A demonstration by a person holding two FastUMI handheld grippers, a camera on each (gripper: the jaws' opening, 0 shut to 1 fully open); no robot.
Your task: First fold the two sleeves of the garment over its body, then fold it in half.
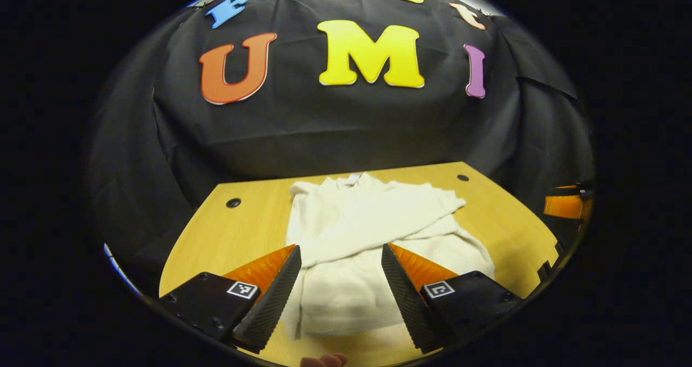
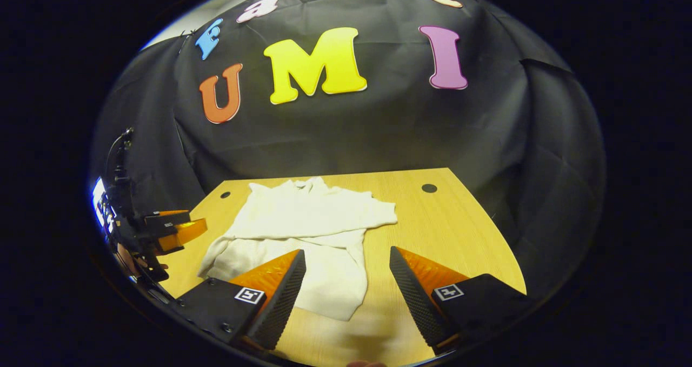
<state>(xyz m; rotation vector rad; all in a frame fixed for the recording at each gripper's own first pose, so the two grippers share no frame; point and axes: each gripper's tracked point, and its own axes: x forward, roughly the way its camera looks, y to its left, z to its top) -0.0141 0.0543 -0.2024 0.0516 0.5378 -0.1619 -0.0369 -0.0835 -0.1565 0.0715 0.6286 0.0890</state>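
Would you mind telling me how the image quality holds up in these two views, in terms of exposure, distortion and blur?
Left gripper view: the white garment is bright, its folds partly washed out; the fisheye bows the table edge. Right gripper view: the garment keeps more fold shading; the near table strip looks smeared, and the other gripper sits dim and warped at the rim.
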